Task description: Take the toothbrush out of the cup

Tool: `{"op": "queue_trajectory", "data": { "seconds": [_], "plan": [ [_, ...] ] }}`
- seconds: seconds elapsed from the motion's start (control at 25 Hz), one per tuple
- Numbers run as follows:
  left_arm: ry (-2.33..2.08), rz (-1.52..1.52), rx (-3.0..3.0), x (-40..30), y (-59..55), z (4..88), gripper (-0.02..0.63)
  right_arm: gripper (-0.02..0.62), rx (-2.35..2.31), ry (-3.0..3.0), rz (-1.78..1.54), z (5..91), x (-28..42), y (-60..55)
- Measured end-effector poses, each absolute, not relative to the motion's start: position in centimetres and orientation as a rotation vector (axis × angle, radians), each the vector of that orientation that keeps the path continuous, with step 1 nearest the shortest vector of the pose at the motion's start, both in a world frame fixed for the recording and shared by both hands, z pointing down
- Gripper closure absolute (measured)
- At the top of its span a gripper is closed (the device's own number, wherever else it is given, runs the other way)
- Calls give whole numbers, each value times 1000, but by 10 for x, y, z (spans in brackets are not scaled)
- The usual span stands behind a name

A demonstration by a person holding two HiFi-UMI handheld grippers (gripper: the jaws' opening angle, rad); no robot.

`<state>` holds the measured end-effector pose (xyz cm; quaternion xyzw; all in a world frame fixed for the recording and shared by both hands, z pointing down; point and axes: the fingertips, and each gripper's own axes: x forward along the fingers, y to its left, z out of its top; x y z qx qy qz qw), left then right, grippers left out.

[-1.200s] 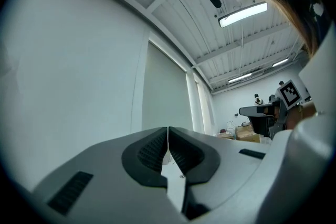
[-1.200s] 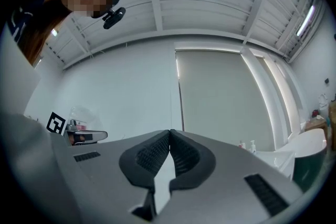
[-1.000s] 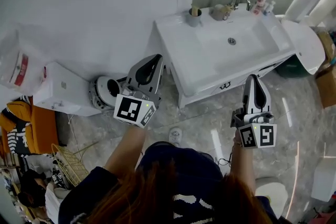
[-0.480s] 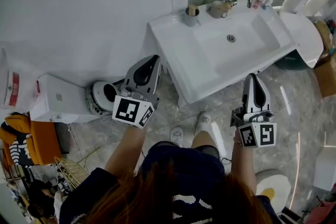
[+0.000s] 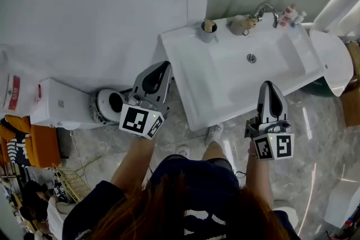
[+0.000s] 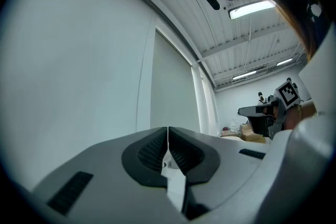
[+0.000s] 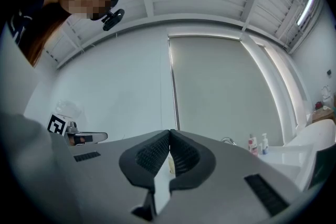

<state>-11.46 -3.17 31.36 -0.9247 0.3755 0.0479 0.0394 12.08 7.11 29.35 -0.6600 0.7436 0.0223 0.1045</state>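
- A white sink (image 5: 225, 73) stands against a pale wall, with a grey marbled floor (image 5: 315, 121) in front of it.
- A tap (image 5: 264, 9) sits at the back rim of the sink, with two small bottles (image 5: 293, 13) to its right.
- The cup (image 5: 208, 33) stands on the sink's back left corner. The toothbrush (image 5: 209, 25) is upright inside it, its tan top showing above the rim.
- On the floor to the left are a white box (image 5: 59, 111) and a round white appliance (image 5: 109, 105). Further left there is something orange (image 5: 39, 146).
- The person stands facing the sink with both forearms stretched forward, one tool in each hand.
- The left gripper (image 5: 166, 67) is held out roughly level over the floor, just off the sink's front left corner. Its jaws are pressed together with nothing between them.
- The right gripper (image 5: 268, 86) points at the sink's front edge, also about level. Its jaws are closed tight and empty.
- Both grippers are well apart from the cup.
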Motion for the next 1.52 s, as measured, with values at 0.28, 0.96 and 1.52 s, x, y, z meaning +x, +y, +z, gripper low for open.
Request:
{"op": "queue_trajectory", "data": {
  "seconds": [0.28,0.96,1.52],
  "plan": [
    [1305,128,-2760,-60,-95,307,581,581,-1801,2311,29,289,184,-18],
    [1517,35,-2702,9,-172,335,581,581,-1630,2473,-101,320,252,-132],
    [1390,-56,-2863,26,-221,375,581,581,-1678,2486,-203,346,228,-153]
  ]
}}
